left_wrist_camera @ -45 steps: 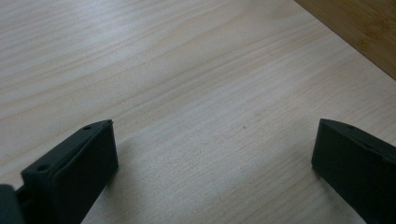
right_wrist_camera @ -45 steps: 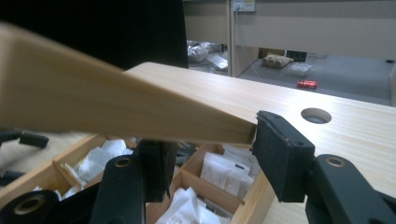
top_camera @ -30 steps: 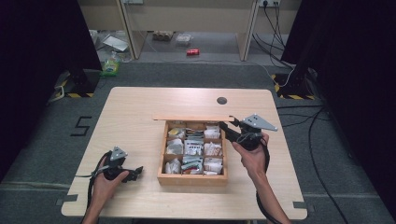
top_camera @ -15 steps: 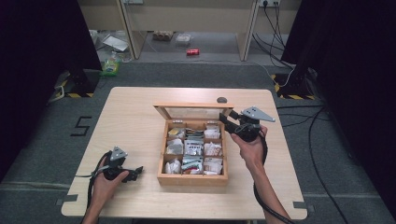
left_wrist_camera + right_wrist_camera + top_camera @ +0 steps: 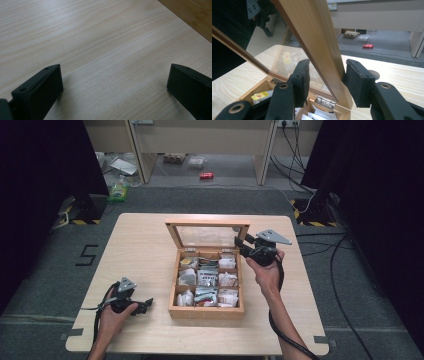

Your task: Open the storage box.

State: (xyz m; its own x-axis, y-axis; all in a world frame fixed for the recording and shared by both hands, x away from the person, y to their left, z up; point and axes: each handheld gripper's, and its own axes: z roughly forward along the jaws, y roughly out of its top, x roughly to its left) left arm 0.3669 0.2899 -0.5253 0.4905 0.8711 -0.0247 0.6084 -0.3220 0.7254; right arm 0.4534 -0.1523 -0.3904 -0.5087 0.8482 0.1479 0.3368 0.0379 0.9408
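Right gripper [image 5: 324,82] jaws astride lid's [image 5: 207,234] side rail, pads barely touching — we're swinging it open.
Lid: stiff wood frame, fragile glass pane; hinged to box [image 5: 206,309], so grip rail only w/ light squeeze.

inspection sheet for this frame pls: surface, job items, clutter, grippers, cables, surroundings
Surface: light wood table, bare around the box.
Job's things: wooden box, compartments full of packets; its glass-paned lid raised near upright on rear hinges.
Clutter: nothing seen on the table.
Grippers: right gripper straddles the lid's side frame, one pad on it, the other apparently a little off; left gripper open, resting low over bare table.
Cables: one trails from each gripper toward the near edge; more on the floor at right.
Surroundings: dark curtains either side, red can and litter on the floor beyond.
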